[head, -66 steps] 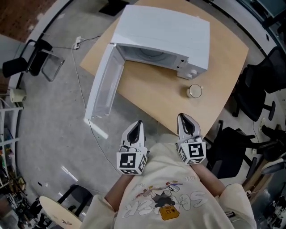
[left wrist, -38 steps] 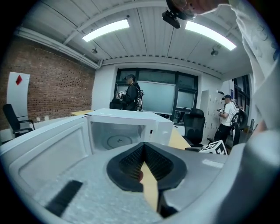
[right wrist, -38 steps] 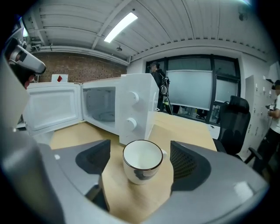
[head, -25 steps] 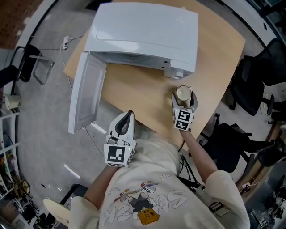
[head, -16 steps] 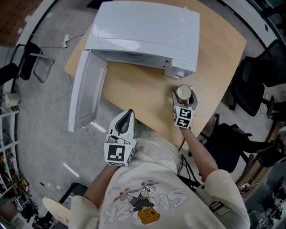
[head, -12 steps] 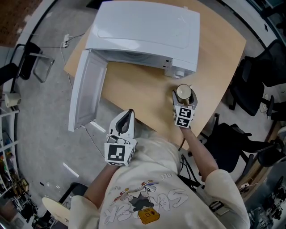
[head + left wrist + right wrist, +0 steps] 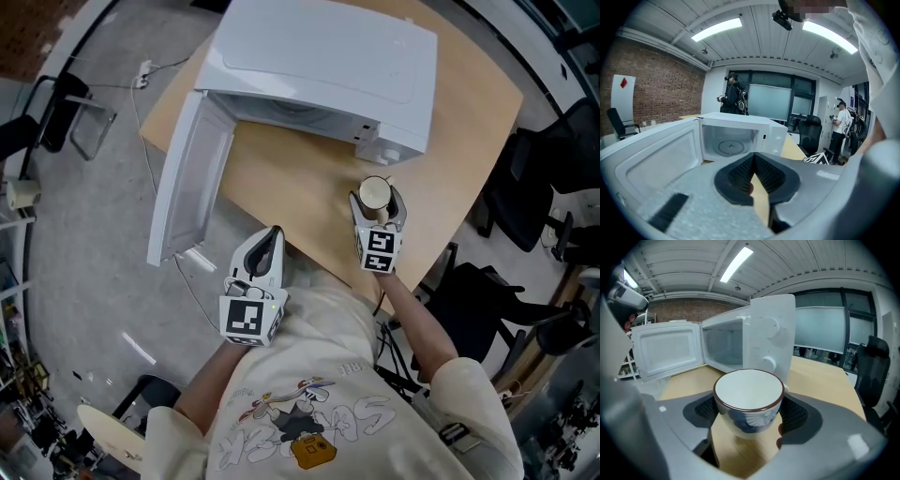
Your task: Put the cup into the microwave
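A white cup [image 7: 375, 191] with a dark red rim and blue pattern [image 7: 749, 401] sits between the pads of my right gripper [image 7: 377, 200], which is shut on its sides [image 7: 750, 416]. The cup hangs a little above the wooden table [image 7: 300, 187], just in front of the microwave's knob corner. The white microwave [image 7: 328, 66] stands at the table's far side with its door [image 7: 192, 178] swung wide open to the left; its cavity [image 7: 724, 350] and glass turntable [image 7: 730, 147] show empty. My left gripper [image 7: 272, 242] is shut on nothing, near the table's front edge [image 7: 753, 161].
Black office chairs [image 7: 544, 159] stand off the table's right side, and another chair [image 7: 56, 122] at the left. A cable [image 7: 155, 112] runs across the grey floor left of the table. People [image 7: 732, 96] stand far behind the microwave.
My right gripper went from near my body to the cup, shut on it, and has now raised it slightly and shifted it leftward along the microwave's front. The left gripper stayed put.
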Tool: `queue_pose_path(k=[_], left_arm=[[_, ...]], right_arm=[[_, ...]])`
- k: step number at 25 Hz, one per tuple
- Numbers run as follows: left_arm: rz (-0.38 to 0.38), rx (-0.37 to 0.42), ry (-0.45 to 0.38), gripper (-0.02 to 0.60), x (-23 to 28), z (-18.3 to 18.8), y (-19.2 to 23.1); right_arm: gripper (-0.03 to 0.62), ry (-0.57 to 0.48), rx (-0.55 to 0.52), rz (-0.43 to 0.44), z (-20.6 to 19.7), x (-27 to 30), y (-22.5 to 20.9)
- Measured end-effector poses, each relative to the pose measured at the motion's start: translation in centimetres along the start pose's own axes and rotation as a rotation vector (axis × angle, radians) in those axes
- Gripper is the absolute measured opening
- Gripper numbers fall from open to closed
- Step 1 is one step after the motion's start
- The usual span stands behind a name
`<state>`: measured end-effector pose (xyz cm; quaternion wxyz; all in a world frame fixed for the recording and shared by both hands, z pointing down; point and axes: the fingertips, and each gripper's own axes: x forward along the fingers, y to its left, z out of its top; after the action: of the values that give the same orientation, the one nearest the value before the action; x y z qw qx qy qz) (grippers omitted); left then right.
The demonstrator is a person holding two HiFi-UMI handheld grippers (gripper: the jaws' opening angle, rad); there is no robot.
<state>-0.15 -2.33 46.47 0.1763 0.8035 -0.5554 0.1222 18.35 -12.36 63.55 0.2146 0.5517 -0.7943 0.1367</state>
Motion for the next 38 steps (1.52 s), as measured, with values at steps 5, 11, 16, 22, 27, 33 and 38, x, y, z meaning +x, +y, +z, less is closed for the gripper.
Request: queue_pose_path(k=[5, 11, 16, 22, 27, 33, 38], left_arm=[[0.025, -0.018, -0.017, 0.005, -0.9, 0.1, 1.6], [0.055, -0.037, -0.043, 0.005, -1.8, 0.2, 4.0], [0.08, -0.056, -0.077, 0.005, -2.2, 1.2, 6.3], [0.084, -0.048, -0.087, 0.005, -2.4, 1.8, 9.0], [0.076, -0.044, -0.091, 0.005, -2.3, 2.4, 11.1], [0.032, -0.016, -0.077, 0.006, -2.1, 2.7, 11.8], [-0.002, 0.05, -0.073, 0.006, -1.7, 3.2, 11.8]], right_arm=[[0.399, -0.022, -0.043, 0.093, 2.2, 1.2, 4.6], [0.399, -0.059, -0.087, 0.173, 5.6, 3.6, 9.8], [0.399, -0.091, -0.109, 0.197, 8.8, 6.5, 12.6], [0.399, -0.113, -0.11, 0.176, 12.1, 10.7, 14.0], [0.399, -0.108, -0.102, 0.149, 13.7, 14.3, 14.6], [0.399, -0.104, -0.069, 0.097, 15.5, 18.3, 13.9], [0.399, -0.089, -0.046, 0.072, 16.1, 20.9, 12.9]])
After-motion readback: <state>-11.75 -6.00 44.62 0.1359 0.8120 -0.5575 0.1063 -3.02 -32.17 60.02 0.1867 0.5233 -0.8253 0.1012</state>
